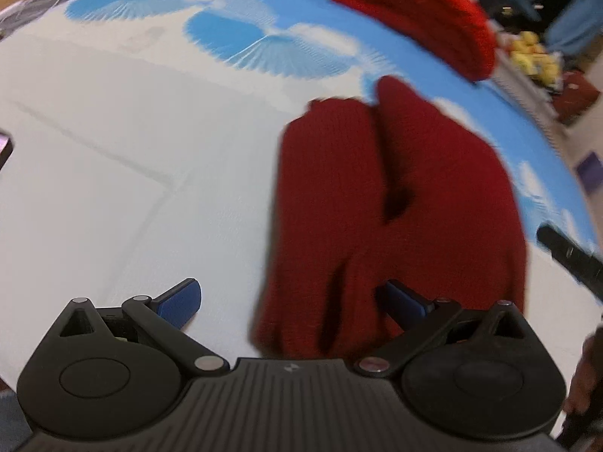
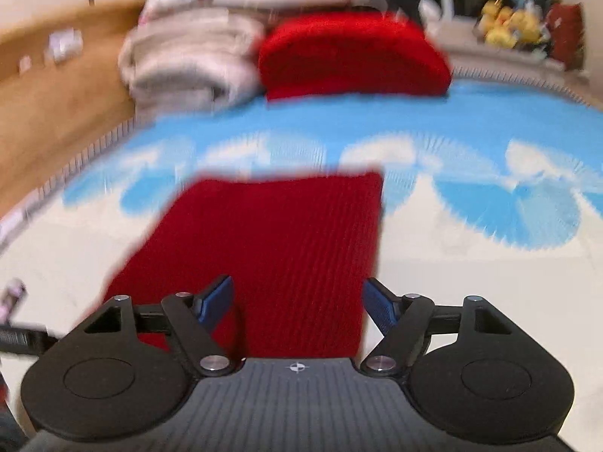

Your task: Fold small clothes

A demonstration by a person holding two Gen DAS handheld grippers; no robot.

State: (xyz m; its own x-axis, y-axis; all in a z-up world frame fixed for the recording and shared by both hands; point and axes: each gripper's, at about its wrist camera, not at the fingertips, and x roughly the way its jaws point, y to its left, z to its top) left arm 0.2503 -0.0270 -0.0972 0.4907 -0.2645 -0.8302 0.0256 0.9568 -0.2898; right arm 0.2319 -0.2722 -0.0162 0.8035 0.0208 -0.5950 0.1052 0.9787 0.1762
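Note:
A dark red knitted garment [image 1: 395, 203] lies on the blue-and-white patterned cloth [image 1: 132, 150], folded lengthwise with a crease down its middle. My left gripper [image 1: 294, 301] hovers open over its near end. One blue fingertip [image 1: 405, 299] is above the knit and the other [image 1: 181, 299] is above bare cloth. In the right wrist view the same garment [image 2: 271, 245] shows as a flat red rectangle. My right gripper [image 2: 297, 303] is open wide just above its near edge, and the pads are not pressing on it. Both views are blurred.
A brighter red folded piece [image 2: 354, 56] sits at the back of the cloth beside a stack of pale folded towels [image 2: 188, 64]. Yellow soft toys [image 2: 505, 26] lie beyond the far edge. A wooden surface [image 2: 56, 113] runs along the left. A dark phone-like corner [image 1: 5, 147] shows at the left edge.

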